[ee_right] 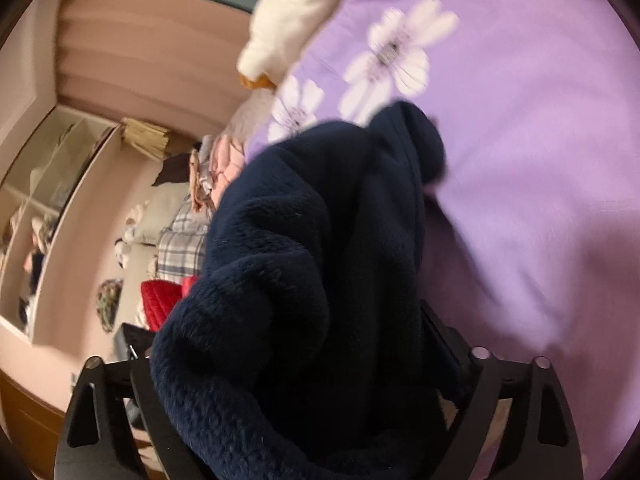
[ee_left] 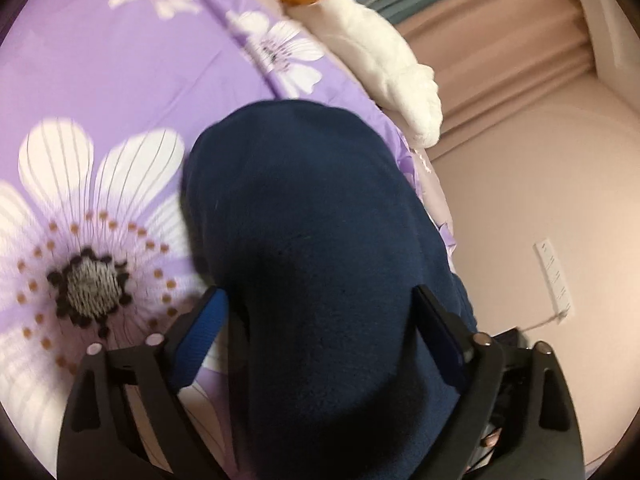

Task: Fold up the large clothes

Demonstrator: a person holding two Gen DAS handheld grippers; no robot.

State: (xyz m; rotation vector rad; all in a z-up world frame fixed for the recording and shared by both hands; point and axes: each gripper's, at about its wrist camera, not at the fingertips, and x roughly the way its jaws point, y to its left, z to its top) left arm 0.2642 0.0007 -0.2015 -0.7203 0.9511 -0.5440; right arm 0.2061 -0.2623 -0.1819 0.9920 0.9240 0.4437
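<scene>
A dark navy fleece garment (ee_left: 312, 232) hangs over a purple bedsheet with white flowers (ee_left: 100, 80). My left gripper (ee_left: 320, 312) has the thick fabric bunched between its two blue-padded fingers (ee_left: 196, 336) and is shut on it. In the right wrist view the same navy fleece (ee_right: 304, 280) fills the space between my right gripper's black fingers (ee_right: 444, 340); my right gripper (ee_right: 296, 360) is shut on it, and its fingertips are hidden by the cloth. The garment's far end (ee_right: 416, 140) rests on the purple sheet (ee_right: 520, 160).
A white plush toy with an orange tip (ee_left: 376, 56) lies at the bed's edge, also in the right wrist view (ee_right: 288, 20). Beige curtains (ee_left: 500, 40) and a pale wall with a power strip (ee_left: 554, 280) are beyond. Piled clothes (ee_right: 176, 240) and shelves (ee_right: 48, 200) stand beside the bed.
</scene>
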